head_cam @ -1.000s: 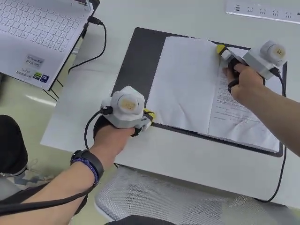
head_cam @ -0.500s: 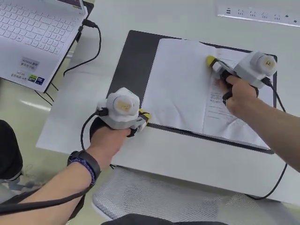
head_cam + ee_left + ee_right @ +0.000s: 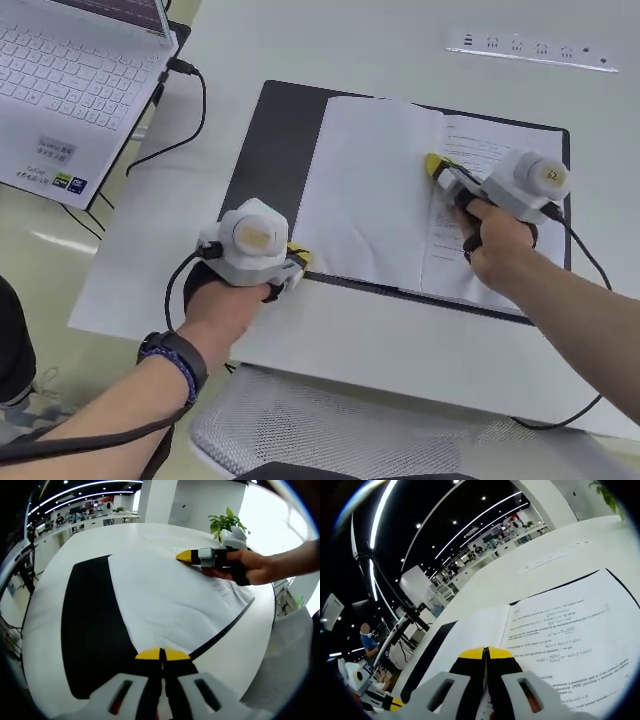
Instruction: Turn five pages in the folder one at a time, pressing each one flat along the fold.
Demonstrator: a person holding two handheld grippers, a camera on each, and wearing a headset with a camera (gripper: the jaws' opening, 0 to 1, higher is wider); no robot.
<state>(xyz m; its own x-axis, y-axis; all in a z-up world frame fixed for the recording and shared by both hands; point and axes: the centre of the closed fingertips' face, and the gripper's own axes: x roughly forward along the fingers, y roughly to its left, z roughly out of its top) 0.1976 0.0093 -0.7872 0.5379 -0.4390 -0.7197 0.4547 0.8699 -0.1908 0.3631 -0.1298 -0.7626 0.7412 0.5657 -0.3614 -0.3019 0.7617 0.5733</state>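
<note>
My right tool, clenched empty, has slid along the fold toward 6 o'clock; I judge pressing half done. Left tool, clenched, steadies the folder.

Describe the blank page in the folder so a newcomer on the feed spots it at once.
On the white bench, beside the laptop, a black folder lies open. The sheet on its laptop side is the blank page; the printed page next to it carries lines of text, and the yellow-tipped right claw sits by the fold between them.
</note>
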